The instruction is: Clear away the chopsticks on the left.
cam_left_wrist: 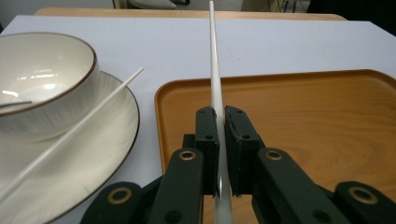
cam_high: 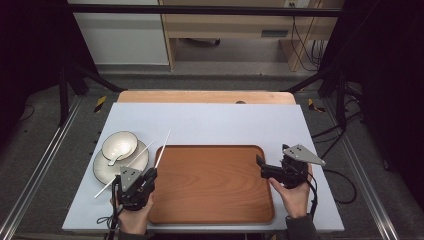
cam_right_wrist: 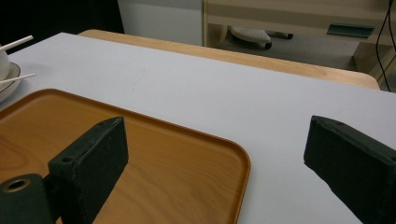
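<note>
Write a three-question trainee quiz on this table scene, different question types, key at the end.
1. True or false: the left gripper is shut on a white chopstick.
2. Multiple choice: the second chopstick lies across
A) the wooden tray
B) the plate
C) the bare tabletop alone
3. Fill in: the jaws of the right gripper stand wide ____, with nothing between them.

Key:
1. True. Its jaws clamp the stick near one end, over the tray's left edge.
2. B. It rests on the plate beside the bowl.
3. Open.
</note>
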`<act>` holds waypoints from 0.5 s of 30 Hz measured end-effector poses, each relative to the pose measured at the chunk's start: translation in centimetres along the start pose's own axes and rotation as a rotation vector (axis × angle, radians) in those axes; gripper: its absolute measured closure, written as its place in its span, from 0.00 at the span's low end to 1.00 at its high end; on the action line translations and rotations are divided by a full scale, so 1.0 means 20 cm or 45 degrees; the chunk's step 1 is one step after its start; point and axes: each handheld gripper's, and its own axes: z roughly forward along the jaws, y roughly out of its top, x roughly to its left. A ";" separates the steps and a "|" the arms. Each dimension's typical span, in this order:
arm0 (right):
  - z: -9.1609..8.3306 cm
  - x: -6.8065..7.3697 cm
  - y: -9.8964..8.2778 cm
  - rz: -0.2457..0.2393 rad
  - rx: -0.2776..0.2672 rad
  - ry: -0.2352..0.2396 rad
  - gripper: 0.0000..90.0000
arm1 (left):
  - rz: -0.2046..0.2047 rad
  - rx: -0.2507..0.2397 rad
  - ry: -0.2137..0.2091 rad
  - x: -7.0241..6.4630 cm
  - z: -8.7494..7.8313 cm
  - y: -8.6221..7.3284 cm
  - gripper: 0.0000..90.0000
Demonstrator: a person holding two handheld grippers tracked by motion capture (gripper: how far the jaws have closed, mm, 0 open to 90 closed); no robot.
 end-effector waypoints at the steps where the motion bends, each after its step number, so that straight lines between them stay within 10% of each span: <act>1: 0.00 0.00 0.00 0.001 0.001 0.002 0.07 | 0.000 0.004 0.008 0.00 0.00 -0.01 0.93; 15: 0.00 0.00 0.00 0.007 0.001 0.005 0.08 | -0.048 0.060 0.071 -0.01 0.06 -0.17 0.93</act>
